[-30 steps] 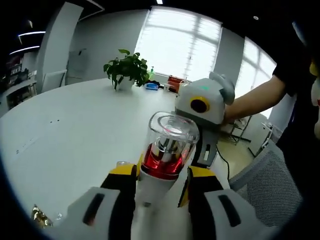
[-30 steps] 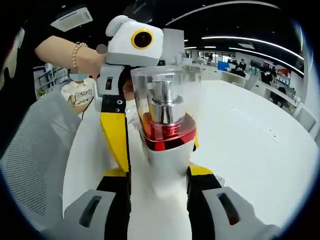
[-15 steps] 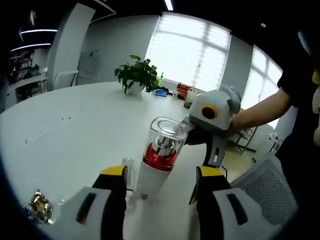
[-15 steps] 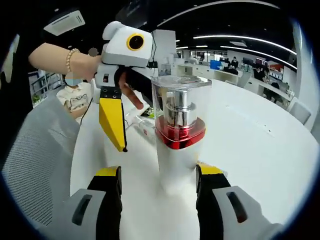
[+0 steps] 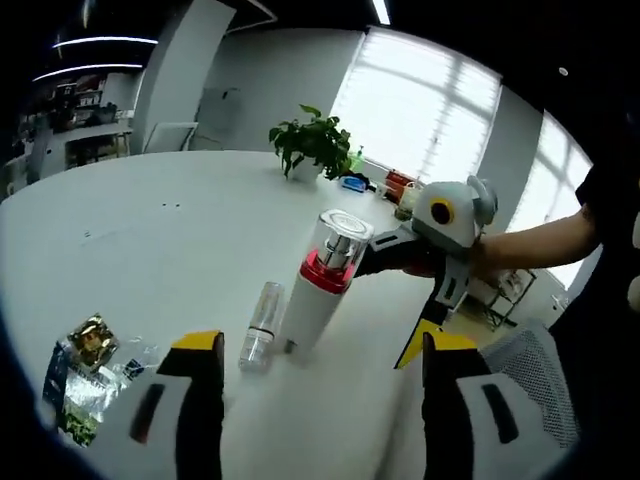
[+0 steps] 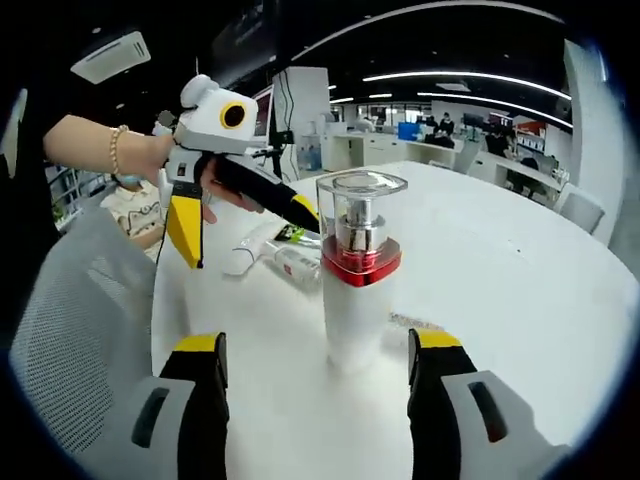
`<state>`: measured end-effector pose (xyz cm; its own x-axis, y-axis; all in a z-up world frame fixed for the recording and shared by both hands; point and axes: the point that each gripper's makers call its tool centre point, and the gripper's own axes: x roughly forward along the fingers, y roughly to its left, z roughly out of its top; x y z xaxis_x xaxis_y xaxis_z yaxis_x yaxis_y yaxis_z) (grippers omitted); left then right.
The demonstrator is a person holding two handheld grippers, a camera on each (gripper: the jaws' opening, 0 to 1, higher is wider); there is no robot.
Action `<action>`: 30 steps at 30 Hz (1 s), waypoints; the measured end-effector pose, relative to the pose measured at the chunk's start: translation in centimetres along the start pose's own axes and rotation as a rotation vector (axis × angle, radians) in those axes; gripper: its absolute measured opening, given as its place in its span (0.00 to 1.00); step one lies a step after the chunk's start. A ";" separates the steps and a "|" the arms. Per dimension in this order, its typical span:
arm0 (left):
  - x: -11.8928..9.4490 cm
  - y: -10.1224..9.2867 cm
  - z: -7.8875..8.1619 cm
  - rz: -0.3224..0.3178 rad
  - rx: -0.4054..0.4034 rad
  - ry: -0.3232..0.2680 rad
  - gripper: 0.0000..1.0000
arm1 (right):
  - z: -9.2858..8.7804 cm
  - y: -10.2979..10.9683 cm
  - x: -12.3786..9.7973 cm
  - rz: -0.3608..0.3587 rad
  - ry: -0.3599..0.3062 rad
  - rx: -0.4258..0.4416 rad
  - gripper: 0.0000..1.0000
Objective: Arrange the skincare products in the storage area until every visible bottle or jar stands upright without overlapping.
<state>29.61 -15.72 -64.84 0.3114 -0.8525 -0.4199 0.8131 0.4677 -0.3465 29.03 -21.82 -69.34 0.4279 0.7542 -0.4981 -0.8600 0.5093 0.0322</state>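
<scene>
1. While the pump bottle [image 5: 322, 280] stands upright on the white table [image 5: 150, 250] ahead of both tools, neither tool touches it; taking the left gripper view from left to right, a heap of foil sachets [image 5: 85, 365] lies at the near left edge.
2. Next comes a small clear bottle [image 5: 260, 325] lying on its side just beside the pump bottle's base, and it is not yet stood up.
3. Right of the pump bottle, the right gripper [image 5: 420, 330] hangs with its yellow jaws spread, clear of everything.
4. At the bottom of that view the left gripper [image 5: 310, 400] has its own jaws wide apart and empty.
5. From the right gripper view, the left gripper appears at left, then a white tube [image 6: 245, 250] and the clear bottle lying flat behind the pump bottle.
6. I judge the pump bottle rigid, tall and fairly top-heavy, with a smooth, likely slippery white body; the lower body is the safer place to clamp, since the clear cap may pull off.
7. Its cap encloses a silver pump above a red collar; the contents cannot be seen, nor can those of the lying clear bottle.
</scene>
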 end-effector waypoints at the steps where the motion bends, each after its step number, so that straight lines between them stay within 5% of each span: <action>1: -0.5 0.4 -0.1 0.029 -0.019 -0.003 0.82 | -0.1 0.2 -0.2 -0.005 0.007 0.000 0.75; 16: -6.0 1.3 -1.6 0.152 -0.108 -0.077 0.89 | 0.5 1.8 -2.8 -0.072 -0.036 0.075 0.79; 30: -12.0 -0.2 -5.4 0.296 -0.187 -0.137 0.92 | 0.3 3.8 -3.9 -0.085 -0.075 0.138 0.84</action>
<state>23.03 -4.34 -64.25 0.5930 -0.6913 -0.4128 0.5782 0.7224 -0.3792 24.21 -22.70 -66.99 0.5215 0.7323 -0.4379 -0.7756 0.6207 0.1145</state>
